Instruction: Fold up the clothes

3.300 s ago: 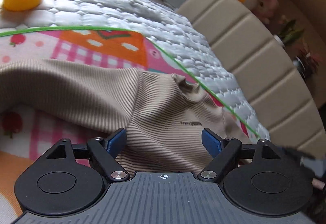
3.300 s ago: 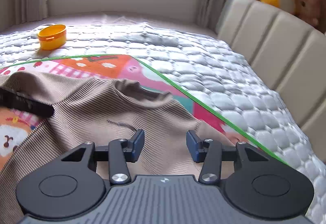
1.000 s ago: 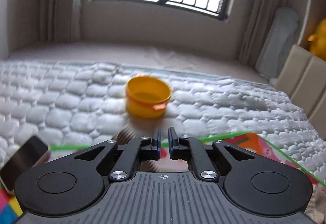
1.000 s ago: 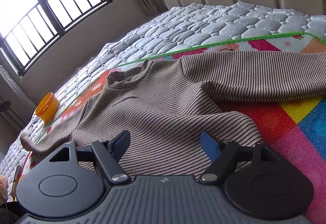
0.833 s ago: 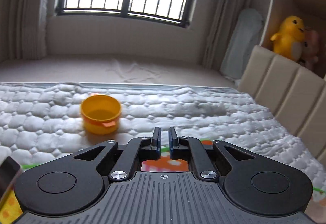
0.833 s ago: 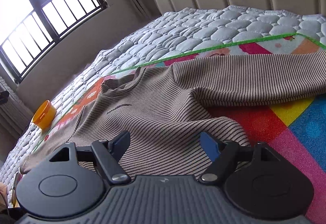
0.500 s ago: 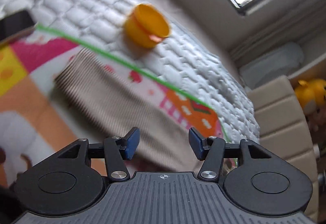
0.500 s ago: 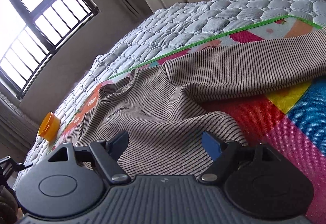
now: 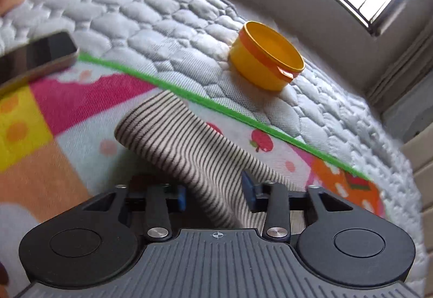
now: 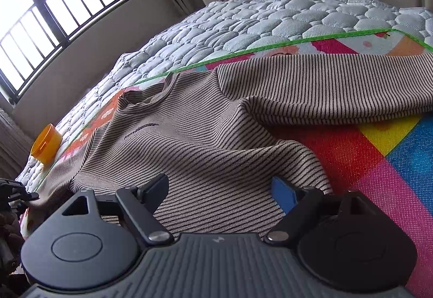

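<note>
Left wrist view: left gripper [image 9: 216,195], jaws open astride sweater sleeve [image 9: 189,141]; closing off-centre risks slip. Right gripper [image 10: 219,189], jaws open over hem, unpinned body may drag.

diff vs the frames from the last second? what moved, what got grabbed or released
The left gripper, shut a second ago and aimed toward the yellow cup, has opened and dropped to the sleeve, its jaws now straddling the cuff end without closing. The right gripper stayed open over the sweater, only tilting slightly. The sweater lies spread on the mat as before; cup unmoved.
</note>
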### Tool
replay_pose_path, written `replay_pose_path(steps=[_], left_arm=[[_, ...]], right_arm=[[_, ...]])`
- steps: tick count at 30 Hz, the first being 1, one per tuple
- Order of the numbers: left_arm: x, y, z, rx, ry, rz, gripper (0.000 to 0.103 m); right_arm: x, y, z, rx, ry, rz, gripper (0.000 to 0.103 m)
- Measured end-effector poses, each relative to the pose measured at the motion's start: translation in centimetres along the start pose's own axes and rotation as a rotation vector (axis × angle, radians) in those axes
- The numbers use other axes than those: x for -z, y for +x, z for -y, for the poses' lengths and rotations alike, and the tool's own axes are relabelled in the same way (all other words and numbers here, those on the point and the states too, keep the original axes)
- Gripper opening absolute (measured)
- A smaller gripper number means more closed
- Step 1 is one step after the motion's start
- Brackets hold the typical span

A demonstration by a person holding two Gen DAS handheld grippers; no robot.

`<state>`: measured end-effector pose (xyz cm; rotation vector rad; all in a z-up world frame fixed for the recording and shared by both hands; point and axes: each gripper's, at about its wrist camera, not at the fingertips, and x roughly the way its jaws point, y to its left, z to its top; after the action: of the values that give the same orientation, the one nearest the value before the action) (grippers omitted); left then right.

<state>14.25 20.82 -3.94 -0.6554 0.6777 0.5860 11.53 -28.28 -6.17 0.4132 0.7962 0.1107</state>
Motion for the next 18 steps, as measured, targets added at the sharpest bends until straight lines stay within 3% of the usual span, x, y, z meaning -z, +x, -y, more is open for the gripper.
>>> replay_pose_path(steps=[2,4,10,14,18], left_arm=[[-0.3,-0.5,2.0,-0.031,0.157,0.036,0.013],[-0.6,-2.4,4.0,0.024,0.267,0.09,0.011],[-1.0,-9.5,12.0,0.258,0.453,0.187,0.01],[0.7,-12.5,17.5,0.412,0.503,0.168,0.01],[4.2,-11.8,19.8,0.475,0.539,0.089,0.01]], right_arm=[[-0.1,0.0,0.2,-0.008,0.013,-0.002,0.083],[-0.3,-0.1,0.4,-0.018,0.035,-0.004,0.083],[-0.4,-0.5,0.8,-0.046,0.083,-0.022,0.083],[-0.4,-0.5,0.7,-0.046,0.078,-0.029,0.084],[-0.5,-0.5,0.6,-0.05,0.074,-0.034,0.084]])
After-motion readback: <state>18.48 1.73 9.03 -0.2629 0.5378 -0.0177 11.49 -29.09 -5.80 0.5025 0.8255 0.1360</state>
